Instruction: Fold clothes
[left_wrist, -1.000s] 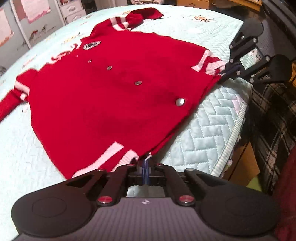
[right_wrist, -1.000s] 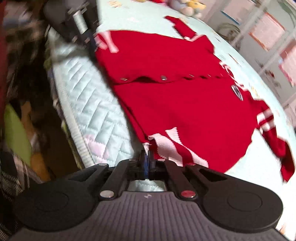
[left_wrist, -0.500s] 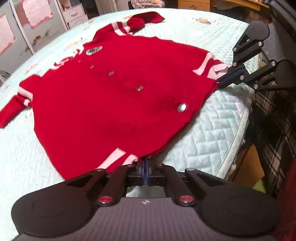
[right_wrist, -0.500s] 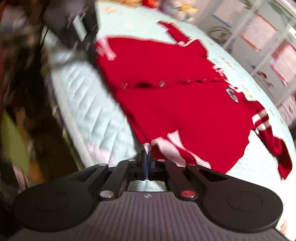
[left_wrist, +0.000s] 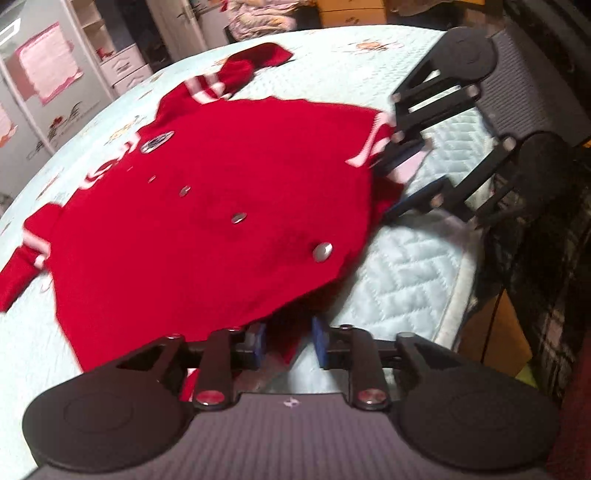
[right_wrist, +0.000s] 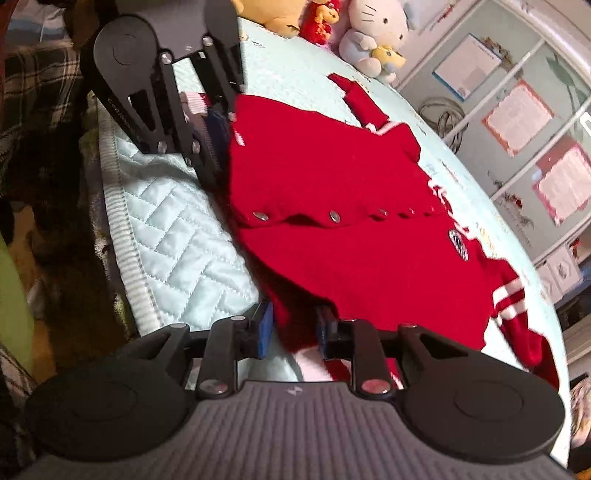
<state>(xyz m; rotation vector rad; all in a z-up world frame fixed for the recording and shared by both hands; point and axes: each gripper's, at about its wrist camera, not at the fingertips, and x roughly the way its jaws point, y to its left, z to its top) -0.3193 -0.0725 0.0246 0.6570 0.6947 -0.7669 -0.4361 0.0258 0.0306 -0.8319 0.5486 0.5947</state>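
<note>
A: Where is the garment sitting right now?

B: The red cardigan is lying front up on the quilted bedspread, hem at the near edge of the bed, collar and both sleeves pointing toward the far side. The left gripper is at one hem corner and the right gripper is at the other.

A: Are they gripping it?

B: Not as far as I can see. Both pairs of jaws have just been opening and are now standing apart. Red knit is lying loose in each gap, and the pads do not look to be pressing on it.

A: So what is the step, in your view?

B: Probably letting go after spreading the body flat. To do it well, I would be opening wider before backing off, so the blue pads are not dragging the hem and rucking it up. The near edge is already bunching a little under the lowest snap.

A: How will the fabric behave?

B: It looks like a thick, soft knit, so it is likely clinging to the quilt's stitched ridges rather than sliding. White stripes are banding the cuffs and hem, round metal snaps are running up the placket, and an oval badge is sitting on the chest. The placket is gaping between snaps, which may need smoothing.
</note>
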